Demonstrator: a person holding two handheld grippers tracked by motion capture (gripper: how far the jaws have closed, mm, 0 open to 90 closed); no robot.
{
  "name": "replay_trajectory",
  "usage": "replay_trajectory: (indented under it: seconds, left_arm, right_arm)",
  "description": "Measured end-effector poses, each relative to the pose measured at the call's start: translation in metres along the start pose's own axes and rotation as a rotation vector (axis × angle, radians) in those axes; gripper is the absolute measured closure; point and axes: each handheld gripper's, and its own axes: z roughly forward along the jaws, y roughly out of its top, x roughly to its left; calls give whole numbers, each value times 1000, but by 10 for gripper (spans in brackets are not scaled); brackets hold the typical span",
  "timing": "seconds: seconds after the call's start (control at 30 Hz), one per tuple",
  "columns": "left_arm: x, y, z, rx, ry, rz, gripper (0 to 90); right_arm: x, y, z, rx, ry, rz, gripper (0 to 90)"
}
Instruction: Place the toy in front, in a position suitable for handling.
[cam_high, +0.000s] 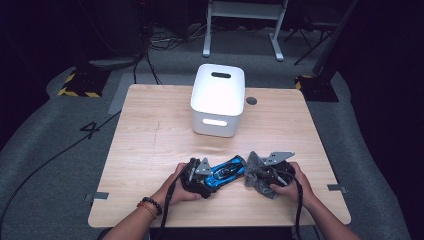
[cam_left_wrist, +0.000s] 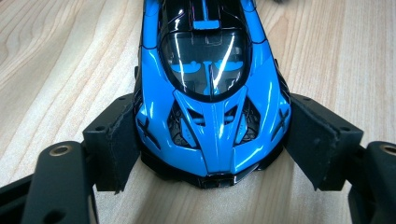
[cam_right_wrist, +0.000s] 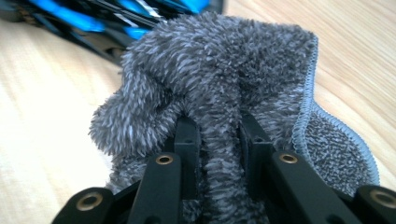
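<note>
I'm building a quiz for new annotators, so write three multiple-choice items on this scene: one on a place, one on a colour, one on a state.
1. Where does the white box stand on the table?
A. at the far side, beyond both grippers
B. between the two grippers
C. at the near edge by the person's forearms

2. What colour is the toy car's body?
A. red with white
B. blue with black
C. yellow all over

3. What is the right gripper doing?
A. standing open above bare wood
B. gripping the toy car
C. pinching a fold of the grey cloth

Answers:
1. A, the high view shows the box past both grippers, toward the far edge.
2. B, the left gripper view shows blue panels with black trim, with the left gripper clamped on the car's sides.
3. C, the right gripper view shows the fluffy cloth squeezed between its jaws.
</note>
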Motion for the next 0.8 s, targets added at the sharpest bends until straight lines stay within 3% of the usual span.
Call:
replay_trajectory:
  seconds: [0.1, 0.23, 0.37, 0.5, 0.67, 0.8]
  left_arm:
    - [2, 0, -1, 2, -17, 16, 246]
    - [2, -1, -1, -6, -48, 44, 246]
    - [-2, 0, 0, -7, -106, 76, 246]
    - [-5, 1, 1, -5, -123, 117, 246]
    - [-5, 1, 2, 2, -107, 101, 239]
    - [0, 2, 0, 32, -45, 78, 154]
  right_arm:
    - [-7, -1, -3, 20, -72, 11, 739]
    - [-25, -5, -3, -13, -54, 83, 738]
    - [-35, 1, 3, -57, -28, 115, 736]
    - [-35, 12, 10, -96, 13, 103, 735]
    - [-24, 17, 12, -98, 100, 33, 736]
    - [-21, 17, 9, -91, 128, -1, 738]
